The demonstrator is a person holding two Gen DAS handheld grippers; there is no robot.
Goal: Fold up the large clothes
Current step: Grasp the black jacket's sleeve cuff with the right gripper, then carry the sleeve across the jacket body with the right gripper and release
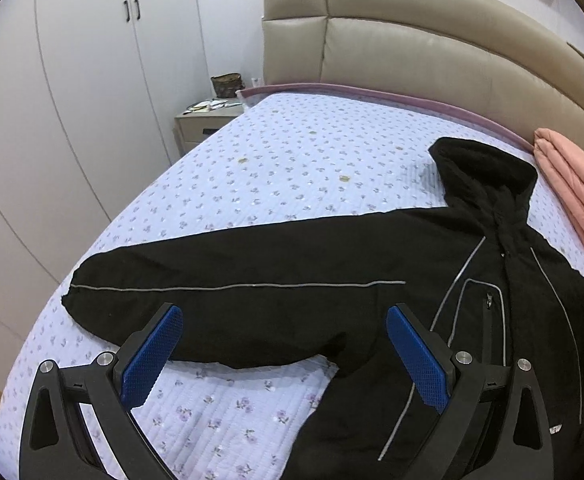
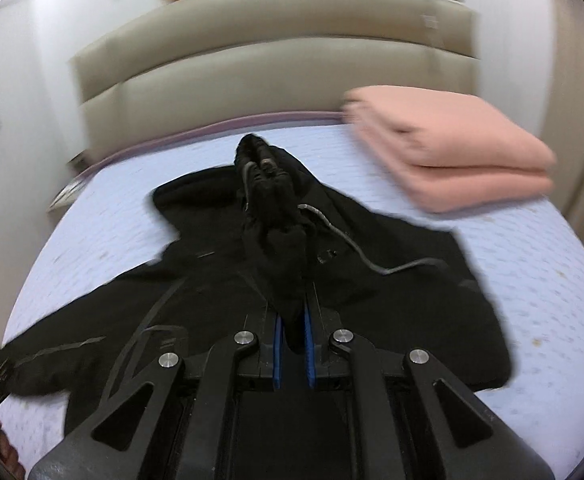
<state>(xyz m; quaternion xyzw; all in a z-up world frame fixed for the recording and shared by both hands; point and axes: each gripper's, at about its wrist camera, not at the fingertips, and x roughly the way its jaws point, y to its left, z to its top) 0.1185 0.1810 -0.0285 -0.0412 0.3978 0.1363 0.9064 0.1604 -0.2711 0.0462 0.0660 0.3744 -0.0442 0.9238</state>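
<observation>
A black hooded jacket (image 1: 472,312) with grey piping lies front up on the bed, hood toward the headboard. Its left sleeve (image 1: 219,300) stretches flat toward the left bed edge. My left gripper (image 1: 283,320) is open, its blue pads on either side of the sleeve just above it, holding nothing. My right gripper (image 2: 292,320) is shut on a bunched fold of the jacket's right sleeve (image 2: 275,240) and holds it up over the jacket body (image 2: 392,304). The right wrist view is blurred by motion.
The bed (image 1: 275,168) has a lilac flowered cover. A folded pink garment (image 2: 448,148) lies by the beige headboard (image 1: 432,48) at the right. A nightstand (image 1: 203,120) and white wardrobe (image 1: 91,80) stand to the left.
</observation>
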